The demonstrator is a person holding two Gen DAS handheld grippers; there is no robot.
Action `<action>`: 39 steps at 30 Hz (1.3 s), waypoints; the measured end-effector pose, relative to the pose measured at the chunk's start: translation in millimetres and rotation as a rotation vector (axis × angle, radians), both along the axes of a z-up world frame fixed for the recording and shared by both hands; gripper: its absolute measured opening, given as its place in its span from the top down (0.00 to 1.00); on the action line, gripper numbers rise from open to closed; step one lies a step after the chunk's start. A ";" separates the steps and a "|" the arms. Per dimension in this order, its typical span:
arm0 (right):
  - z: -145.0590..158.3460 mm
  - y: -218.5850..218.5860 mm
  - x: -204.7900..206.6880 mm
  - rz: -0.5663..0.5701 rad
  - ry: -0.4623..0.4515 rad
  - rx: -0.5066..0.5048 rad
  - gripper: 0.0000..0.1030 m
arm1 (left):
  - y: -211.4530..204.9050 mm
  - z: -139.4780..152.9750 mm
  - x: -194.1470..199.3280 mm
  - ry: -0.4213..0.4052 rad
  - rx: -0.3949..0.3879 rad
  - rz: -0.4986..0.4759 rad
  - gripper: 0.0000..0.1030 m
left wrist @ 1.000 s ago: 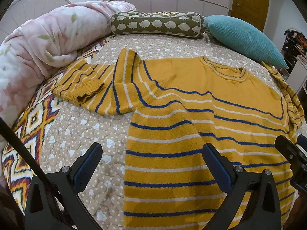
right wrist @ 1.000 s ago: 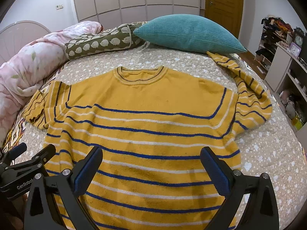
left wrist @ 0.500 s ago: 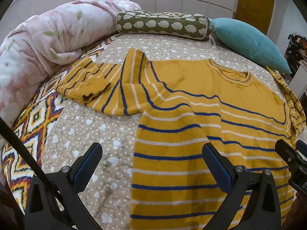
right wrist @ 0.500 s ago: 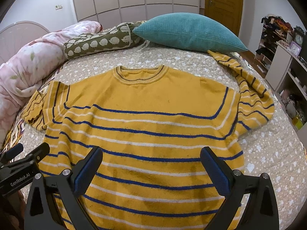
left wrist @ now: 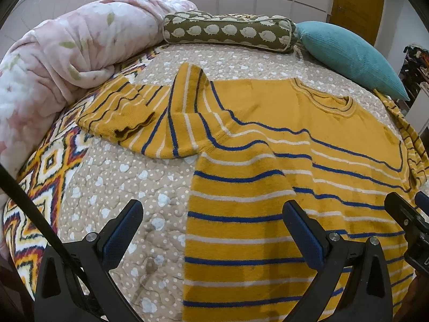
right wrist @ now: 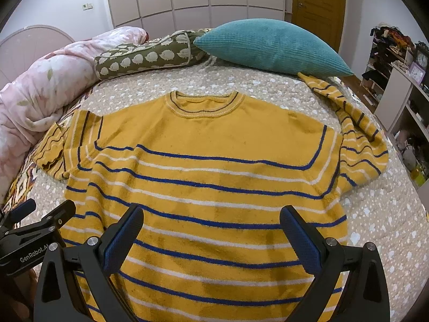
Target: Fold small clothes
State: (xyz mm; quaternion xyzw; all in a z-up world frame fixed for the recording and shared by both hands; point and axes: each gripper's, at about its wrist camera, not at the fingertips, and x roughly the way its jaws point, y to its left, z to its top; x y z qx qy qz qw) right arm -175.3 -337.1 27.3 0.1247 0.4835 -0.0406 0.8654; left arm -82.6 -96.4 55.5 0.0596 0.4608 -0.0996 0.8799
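Sweater laid flat, both tools pulling back

Mustard-yellow knit sweater with blue and white stripes [right wrist: 203,177] lies face up on the dotted beige quilted bed cover [left wrist: 120,187], its hem nearest both tools, collar pointing away toward the teal ribbed cushion [right wrist: 270,45]. Over the last second both views have drawn back slightly, taking in more of the garment. The left tool [left wrist: 213,236] stands wide and empty above the sweater's left edge; the right tool [right wrist: 211,234] is equally wide and empty over the lower body. No fold looks started; the bunched left sleeve [left wrist: 120,115] probably needs attention first.
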 end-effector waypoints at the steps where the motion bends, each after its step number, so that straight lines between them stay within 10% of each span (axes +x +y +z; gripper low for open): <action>1: -0.5 -0.3 0.3 0.000 0.002 0.001 0.00 | 0.6 -0.4 0.4 0.001 0.000 0.002 0.00; 39: -11.6 5.5 1.7 0.030 0.035 -0.001 0.00 | 20.3 1.5 11.8 0.007 -0.015 0.015 0.00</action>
